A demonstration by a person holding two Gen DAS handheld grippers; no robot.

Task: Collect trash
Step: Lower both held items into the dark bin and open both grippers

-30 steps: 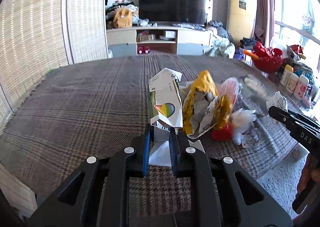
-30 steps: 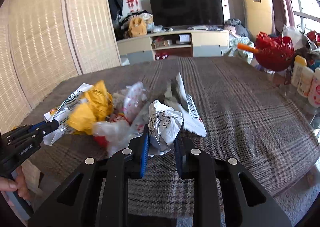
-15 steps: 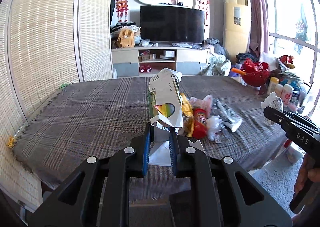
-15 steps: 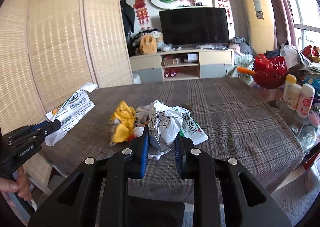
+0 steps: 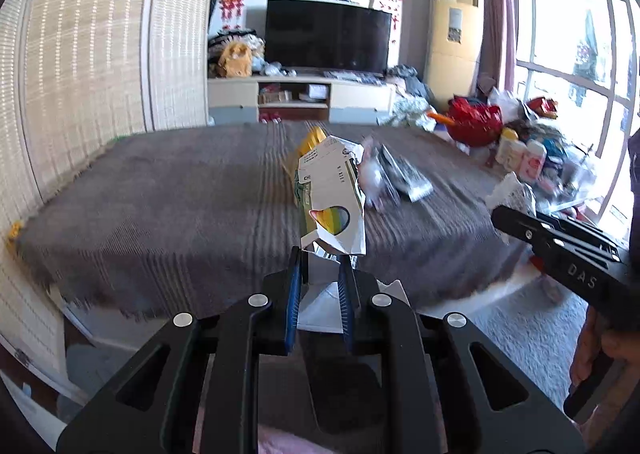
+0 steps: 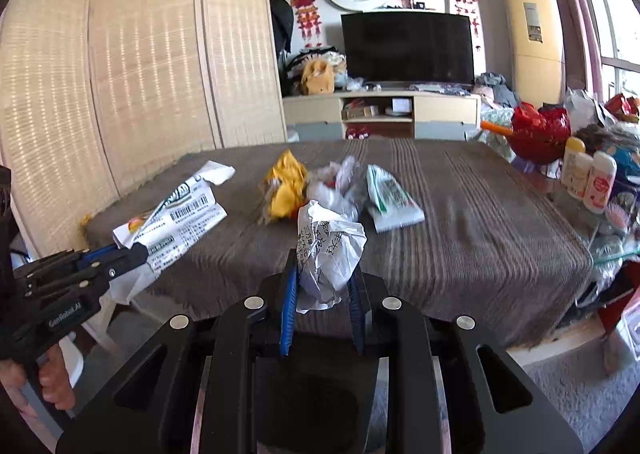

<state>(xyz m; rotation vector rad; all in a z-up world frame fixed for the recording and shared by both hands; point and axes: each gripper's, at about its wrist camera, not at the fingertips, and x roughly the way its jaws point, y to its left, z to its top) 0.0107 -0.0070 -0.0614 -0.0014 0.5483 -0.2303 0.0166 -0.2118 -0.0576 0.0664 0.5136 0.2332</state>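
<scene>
Jaws first: my left gripper [image 5: 319, 264] is clamped on a flattened white wrapper [image 5: 332, 196], blue pads [image 5: 295, 286] pinching its lower end so the sheet stands up ahead of me, rainbow-coloured print facing the lens. From my other side the same wrapper [image 6: 176, 220] shows its barcode, sticking out of the left gripper [image 6: 132, 254] off the near left edge of the table.

My right gripper [image 6: 323, 274] is closed around a crumpled white paper ball [image 6: 328, 250] with black printed characters, squeezed between both pads and bulging above them. In the left view that ball [image 5: 514, 190] peeks over the right gripper [image 5: 504, 216], out to my right and beyond the table's near edge.

Past both sets of jaws lies the table with its brown plaid cloth [image 6: 480, 214]. On it, straight ahead of my right jaws, sits the rest of the trash: a yellow crumpled wrapper [image 6: 286, 186], a clear plastic bag [image 6: 336, 186] just beside it with something red inside, and a green-and-white packet [image 6: 390, 198] touching that bag on its right. All three lie bunched together near the table's middle, well apart from what I'm gripping.

Farther right, off the table, a red basket [image 6: 540, 130] and several white bottles [image 6: 588, 176] stand together. Beyond the far edge, a black television [image 6: 408, 48] on a low cabinet [image 6: 380, 114], and a woven folding screen [image 6: 140, 66] off to my left.
</scene>
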